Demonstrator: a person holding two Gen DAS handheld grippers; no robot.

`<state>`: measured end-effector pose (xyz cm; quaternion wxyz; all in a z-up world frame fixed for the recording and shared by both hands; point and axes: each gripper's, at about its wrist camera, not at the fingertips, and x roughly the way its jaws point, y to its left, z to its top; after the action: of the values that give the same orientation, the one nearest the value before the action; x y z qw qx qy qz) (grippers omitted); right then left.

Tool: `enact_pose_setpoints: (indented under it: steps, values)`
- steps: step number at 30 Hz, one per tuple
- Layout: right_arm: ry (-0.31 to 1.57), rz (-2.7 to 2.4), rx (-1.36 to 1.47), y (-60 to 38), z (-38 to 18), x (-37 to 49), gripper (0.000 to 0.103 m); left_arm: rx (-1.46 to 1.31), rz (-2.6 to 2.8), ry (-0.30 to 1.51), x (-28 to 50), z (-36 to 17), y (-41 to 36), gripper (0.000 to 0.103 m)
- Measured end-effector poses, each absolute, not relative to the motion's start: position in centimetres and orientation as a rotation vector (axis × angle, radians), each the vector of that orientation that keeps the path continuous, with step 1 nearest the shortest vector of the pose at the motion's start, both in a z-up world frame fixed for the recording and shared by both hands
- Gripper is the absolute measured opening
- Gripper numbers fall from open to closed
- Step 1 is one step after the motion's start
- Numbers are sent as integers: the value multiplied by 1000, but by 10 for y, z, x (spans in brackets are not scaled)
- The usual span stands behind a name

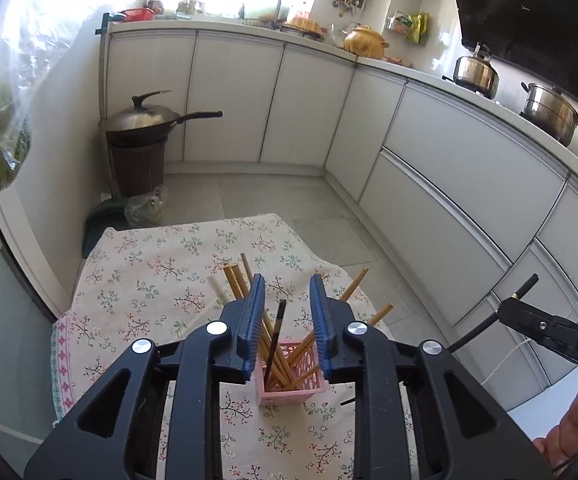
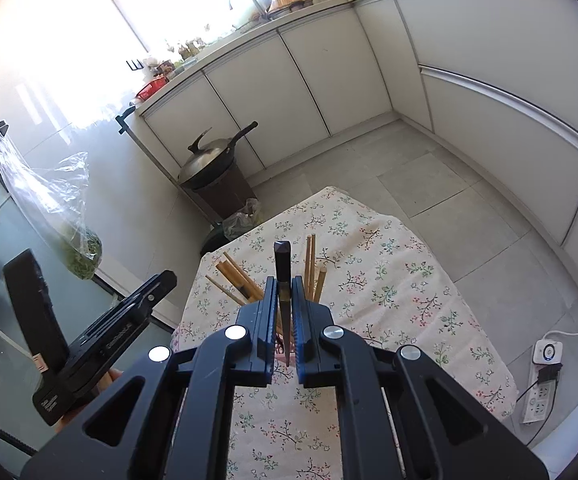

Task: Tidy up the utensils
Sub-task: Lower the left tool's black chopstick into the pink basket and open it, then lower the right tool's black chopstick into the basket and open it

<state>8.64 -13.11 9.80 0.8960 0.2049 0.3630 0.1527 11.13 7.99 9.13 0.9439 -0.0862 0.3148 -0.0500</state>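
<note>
The pink holder (image 1: 291,376) stands on the floral-clothed surface (image 1: 149,280), already bristling with wooden chopsticks (image 1: 235,280) that fan out to left and right. A dark chopstick (image 2: 283,280) is pinched between the pressed-together fingers of the right gripper (image 2: 285,286), its long axis near upright, tip pointing down toward the holder just below — so this hand is the one placed to drop it in. In the left wrist view a dark chopstick (image 1: 277,332), probably its mate, leans inside the holder, between the left gripper's (image 1: 287,312) fingers, which stand spread and touch nothing. The side of the left gripper carries small white lettering, too blurred to read; "DA" shows on the right one.
</note>
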Motion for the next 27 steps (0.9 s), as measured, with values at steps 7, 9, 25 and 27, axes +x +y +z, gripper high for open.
enact_pose_setpoints:
  steps: [7,9,25,27]
  values:
    - [757,290,412,-119,95,107,7,-198,-55,610,105,97,94,39]
    - [766,279,399,-111,93,116,7,-203,-42,608,105,98,99,39]
    - [820,264,390,-79,48,154,13,-220,0,574,101,99,110,41]
    - [794,258,368,-82,54,147,13,-206,19,542,96,103,108,44]
